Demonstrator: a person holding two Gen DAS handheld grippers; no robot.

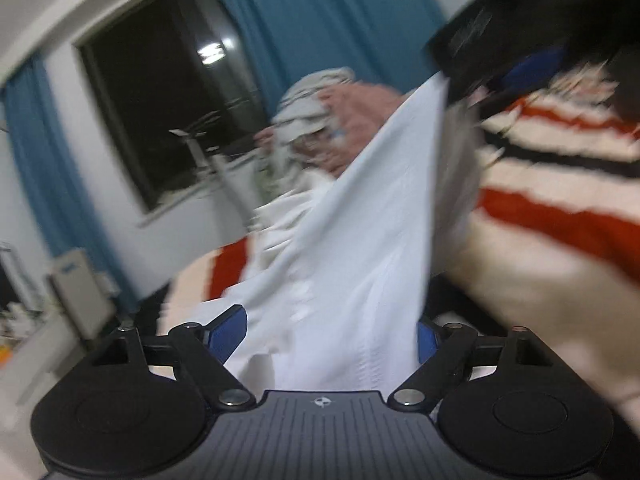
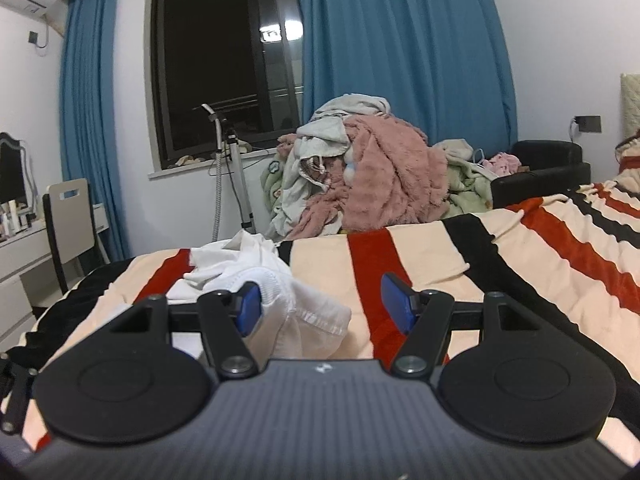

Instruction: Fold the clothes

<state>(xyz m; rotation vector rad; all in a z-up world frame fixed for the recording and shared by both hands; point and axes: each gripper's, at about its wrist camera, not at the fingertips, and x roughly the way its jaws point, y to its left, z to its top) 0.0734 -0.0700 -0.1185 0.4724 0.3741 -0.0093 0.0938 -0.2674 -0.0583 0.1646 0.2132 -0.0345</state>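
Note:
A white garment runs from between my left gripper's fingers up to the top right, where the other gripper's black body meets its edge. The left gripper's blue pads stand wide apart, so it is open with cloth lying between them; this view is motion-blurred. In the right wrist view the white garment lies crumpled on the striped blanket. It drapes over the left finger of my right gripper, which is open and holds nothing.
The red, black and cream striped blanket covers the bed. Beyond its far edge is a tall pile of pink and grey clothes. A steamer stand, a chair and a desk stand at left, a black armchair at right.

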